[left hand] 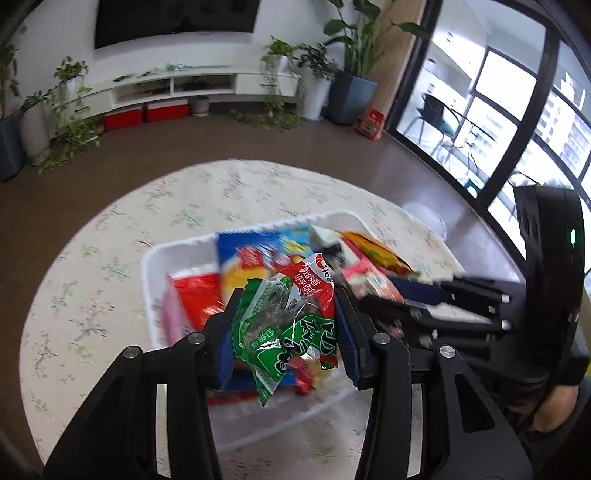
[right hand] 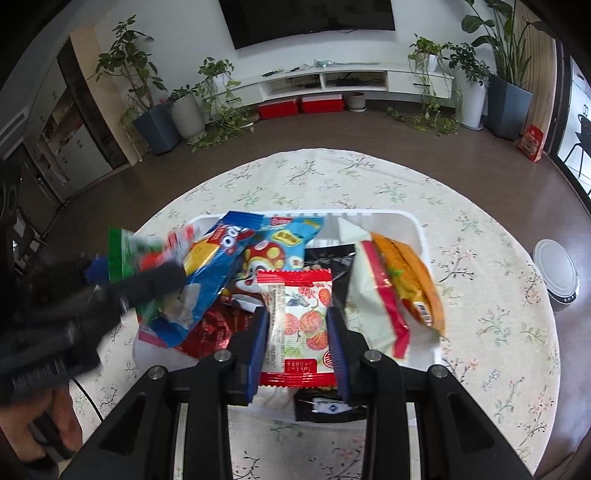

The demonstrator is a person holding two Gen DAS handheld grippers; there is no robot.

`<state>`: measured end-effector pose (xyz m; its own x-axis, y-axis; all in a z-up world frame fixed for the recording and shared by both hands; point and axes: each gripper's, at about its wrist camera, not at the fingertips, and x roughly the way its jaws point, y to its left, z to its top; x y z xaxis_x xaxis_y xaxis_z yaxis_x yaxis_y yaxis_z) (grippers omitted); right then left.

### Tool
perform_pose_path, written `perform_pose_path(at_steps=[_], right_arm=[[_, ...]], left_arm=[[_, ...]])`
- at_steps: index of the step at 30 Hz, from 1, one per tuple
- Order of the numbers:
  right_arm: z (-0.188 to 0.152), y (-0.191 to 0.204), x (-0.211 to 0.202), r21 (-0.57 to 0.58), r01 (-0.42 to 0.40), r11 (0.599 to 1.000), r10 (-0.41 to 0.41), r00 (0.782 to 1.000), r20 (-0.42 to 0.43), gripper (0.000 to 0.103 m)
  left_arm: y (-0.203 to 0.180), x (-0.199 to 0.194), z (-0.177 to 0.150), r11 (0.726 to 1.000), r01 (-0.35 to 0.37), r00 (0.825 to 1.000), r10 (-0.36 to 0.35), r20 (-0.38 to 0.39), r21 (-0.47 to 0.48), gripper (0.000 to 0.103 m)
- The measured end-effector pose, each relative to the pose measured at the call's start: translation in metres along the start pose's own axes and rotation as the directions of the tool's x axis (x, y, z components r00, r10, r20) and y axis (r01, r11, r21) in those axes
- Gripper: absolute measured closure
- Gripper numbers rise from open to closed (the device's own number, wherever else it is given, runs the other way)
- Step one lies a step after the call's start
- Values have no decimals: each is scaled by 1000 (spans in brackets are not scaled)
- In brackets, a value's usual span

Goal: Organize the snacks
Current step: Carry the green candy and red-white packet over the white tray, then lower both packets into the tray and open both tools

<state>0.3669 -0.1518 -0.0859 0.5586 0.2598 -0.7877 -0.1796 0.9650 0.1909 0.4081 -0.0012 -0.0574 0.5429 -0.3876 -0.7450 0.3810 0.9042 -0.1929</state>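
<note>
Right wrist view is showing the round table (right hand: pixel 480 280) under a floral cloth, carrying a white tray (right hand: pixel 413 221) heaped with snack packets. Behind it a white TV cabinet (right hand: pixel 354 79) is running along the far wall beneath a dark screen (right hand: pixel 310 18), with potted plants (right hand: pixel 147 92) flanking both ends and red boxes (right hand: pixel 299 105) sitting under the cabinet. A round white lidded container (right hand: pixel 557 273) is standing off the table's right edge; the left wrist view is showing only a blurred pale shape there.

Left wrist view is showing what the other does not: a glazed door (left hand: pixel 498 110) at right with a chair (left hand: pixel 439 114) beyond it, and the tray's near left wall (left hand: pixel 147 295) with a red packet (left hand: pixel 195 299) lying against it.

Inside the tray, the right wrist view is giving the clearer count: a blue packet (right hand: pixel 221 266), a black packet (right hand: pixel 332 266), a white-and-red packet (right hand: pixel 373 302) and an orange packet (right hand: pixel 410 280) leaning at the right side.

The right gripper (right hand: pixel 297 334) is holding a red-edged strawberry packet (right hand: pixel 295 317) upright between its blue pads, jaws narrow, directly above the tray. In the left wrist view this gripper (left hand: pixel 417 299) is reaching in from the right over the tray's right half.

The left gripper (left hand: pixel 282 332) is pinching a crumpled green packet (left hand: pixel 273 332) with a red-labelled wrapper bunched against it, jaws narrow, over the tray's near end. In the right wrist view it (right hand: pixel 110 273) is appearing blurred at the tray's left edge, with a hand (right hand: pixel 40 424) gripping its handle below.
</note>
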Motion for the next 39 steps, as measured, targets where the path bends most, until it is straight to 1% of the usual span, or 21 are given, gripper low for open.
perform_pose_path(at_steps=[2, 4, 6, 8, 10, 13, 19, 20, 22, 23, 27, 30, 35, 39], right_arm=[[1, -4, -3, 1, 10, 1000, -10, 1000, 6, 69], [1, -7, -2, -7, 32, 999, -32, 999, 6, 69], [1, -10, 0, -7, 30, 1000, -30, 1000, -4, 69], [0, -14, 5, -2, 32, 999, -32, 999, -15, 69], [-1, -14, 9, -10, 44, 999, -44, 999, -16, 68], [-2, -16, 15, -15, 29, 999, -30, 999, -13, 68], [-3, -17, 22, -38, 42, 998, -42, 999, -20, 66], [-3, -17, 23, -40, 42, 998, -43, 999, -20, 65], [-2, -18, 24, -40, 47, 998, -48, 999, -21, 65], [-2, -18, 24, -44, 50, 998, -51, 999, -20, 65], [-3, -18, 24, -48, 54, 997, -55, 998, -19, 65], [-3, -17, 25, -51, 57, 997, -58, 998, -20, 65], [-2, -20, 24, -49, 61, 997, -62, 998, -20, 64], [-2, -21, 23, -47, 68, 997, -69, 997, -20, 59]], left_arm=[[-14, 10, -7, 1000, 0, 1000, 1, -21, 27, 60], [-22, 17, -12, 999, -18, 1000, 18, -25, 33, 60], [-23, 23, -14, 999, -21, 999, 22, -32, 26, 60], [-26, 29, -16, 998, -41, 998, 42, -38, 38, 60], [-25, 35, -17, 997, -58, 997, 60, -41, 40, 60], [-19, 40, -18, 997, -69, 997, 70, -36, 28, 58], [-15, 49, -21, 998, -56, 998, 56, -36, 7, 58], [-14, 50, -21, 998, -58, 998, 58, -37, 1, 58], [-13, 50, -20, 998, -54, 998, 54, -33, -9, 53], [-12, 49, -20, 998, -57, 998, 57, -33, -7, 52], [-8, 47, -22, 999, -54, 998, 53, -32, -8, 52], [-12, 40, -27, 999, -52, 998, 52, -29, -7, 52], [-10, 36, -25, 999, -40, 999, 39, -14, -18, 52], [-9, 32, -25, 999, -32, 999, 32, -4, -24, 52]])
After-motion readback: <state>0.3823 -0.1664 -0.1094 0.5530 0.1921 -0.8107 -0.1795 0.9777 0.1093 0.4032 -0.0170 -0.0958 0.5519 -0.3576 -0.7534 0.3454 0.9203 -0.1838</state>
